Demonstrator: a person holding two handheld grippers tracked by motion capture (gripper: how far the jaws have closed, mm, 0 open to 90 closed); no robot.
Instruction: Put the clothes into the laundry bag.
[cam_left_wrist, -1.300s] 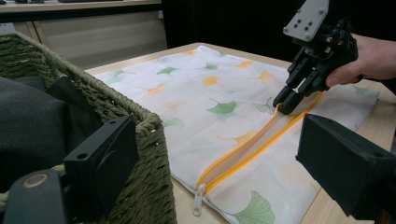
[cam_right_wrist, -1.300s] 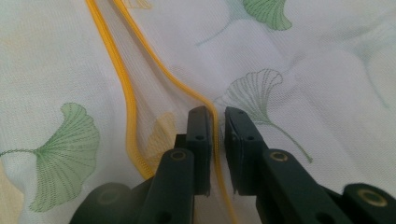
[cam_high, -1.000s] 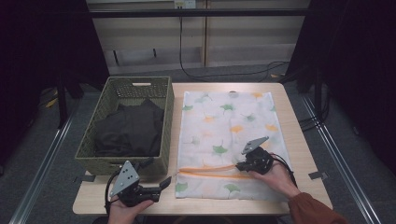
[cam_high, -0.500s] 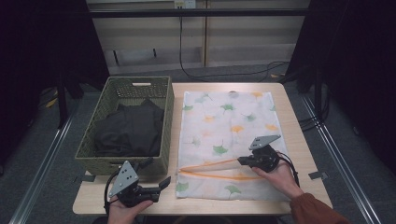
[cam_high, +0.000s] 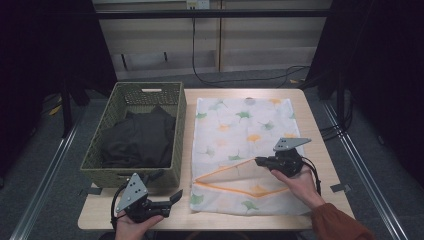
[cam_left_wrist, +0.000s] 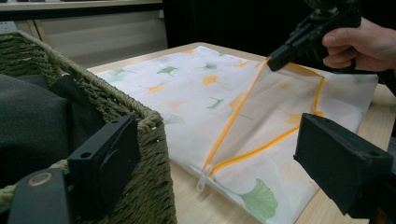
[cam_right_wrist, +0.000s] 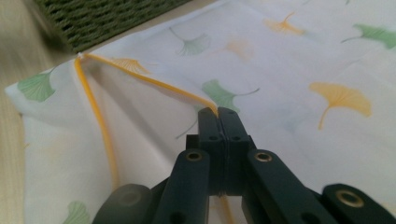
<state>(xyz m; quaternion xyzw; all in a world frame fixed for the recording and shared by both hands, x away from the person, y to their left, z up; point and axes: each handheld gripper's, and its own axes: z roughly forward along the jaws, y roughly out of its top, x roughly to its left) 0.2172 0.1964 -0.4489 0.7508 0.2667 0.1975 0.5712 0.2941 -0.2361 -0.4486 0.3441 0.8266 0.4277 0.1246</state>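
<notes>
Down at the near edge of the table (cam_high: 330, 150), my left gripper (cam_high: 172, 200) sits in my left hand (cam_high: 132, 225) with its jaws wide apart and nothing between them. It points toward the bag and rests just in front of the green woven basket (cam_high: 177, 130). In the left gripper view the basket's corner (cam_left_wrist: 149, 126) is right beside one jaw. A little farther in, my right hand (cam_high: 297, 182) holds my right gripper (cam_high: 259, 161), and its jaws are pinched tight on the orange zipper edge (cam_right_wrist: 154, 84) of the white laundry bag (cam_high: 245, 130). That edge is lifted off the bag, so the bag's mouth gapes open in a long slit with orange trim on both sides. The small white zipper pull (cam_left_wrist: 201, 179) hangs at the end of the slit near the basket. The bag has green and yellow leaf prints and lies flat on the right half of the table, next to the basket. Inside the basket on the left lies a dark piece of clothing (cam_high: 137, 142). Farther back, past the table, a black cable (cam_high: 240, 80) runs across the floor.
</notes>
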